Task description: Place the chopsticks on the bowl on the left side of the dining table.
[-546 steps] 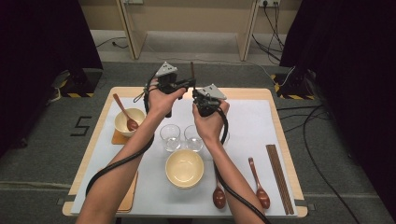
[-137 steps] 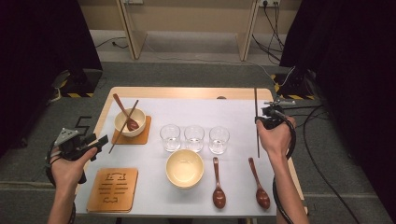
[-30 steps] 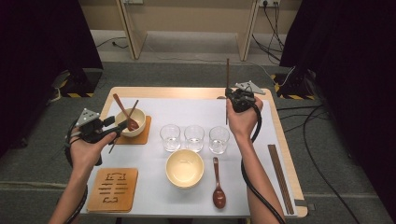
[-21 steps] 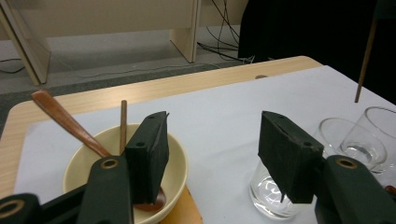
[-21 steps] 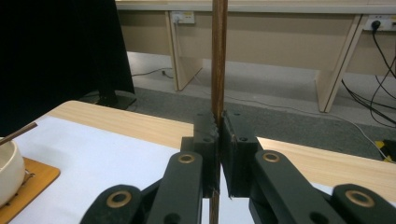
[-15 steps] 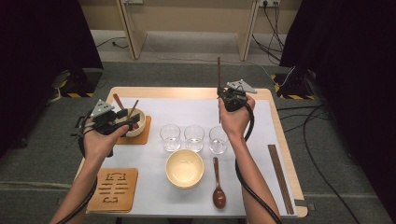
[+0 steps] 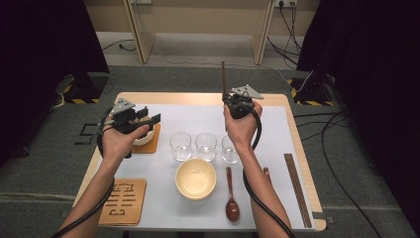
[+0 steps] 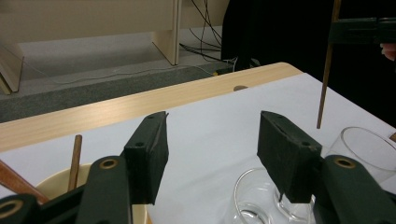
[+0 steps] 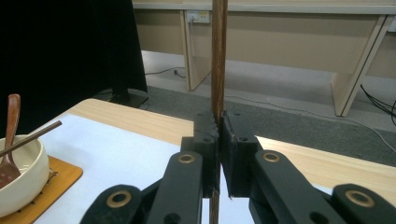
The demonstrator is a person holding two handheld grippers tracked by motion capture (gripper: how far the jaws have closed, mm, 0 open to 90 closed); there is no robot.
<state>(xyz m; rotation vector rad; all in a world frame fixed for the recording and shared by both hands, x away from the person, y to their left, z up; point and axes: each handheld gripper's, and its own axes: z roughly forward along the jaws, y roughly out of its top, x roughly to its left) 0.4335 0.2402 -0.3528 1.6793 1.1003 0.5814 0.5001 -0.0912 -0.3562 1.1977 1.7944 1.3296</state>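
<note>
We see the right gripper [image 7: 236, 104] clamped on a single dark chopstick [image 7: 223, 79], which stands upright above the far middle of the tabletop [image 7: 198, 98]; in the right gripper view its jaws press together on the stick [image 9: 218, 56], whose top runs out of the picture and whose lower end is cut off behind the jaws. From above, the lower part of the chopstick is hidden by the right hand [image 7: 241, 130], so we cannot tell how far it reaches below. The left gripper [image 7: 147, 120] has its jaws apart with nothing between them, hovering over the small bowl [image 7: 144, 139] on the orange coaster [image 7: 150, 145]; the left hand [image 7: 120, 141] covers most of that bowl, though the left gripper view shows a slice of its rim [image 8: 56, 179] and the stick standing in it [image 8: 75, 161]. The rightmost of the three glasses [image 7: 229, 151] is partly masked by the right forearm, as is something brown [image 7: 267, 172] beside the lone spoon [image 7: 232, 196]. Compared with a second ago, we find the left hand has travelled inward from the tabletop's left edge to sit over the bowl, and the right hand with its chopstick has drifted a little leftward; the large bowl [image 7: 195, 178], glasses and square mat [image 7: 124, 201] lie as they did.
</note>
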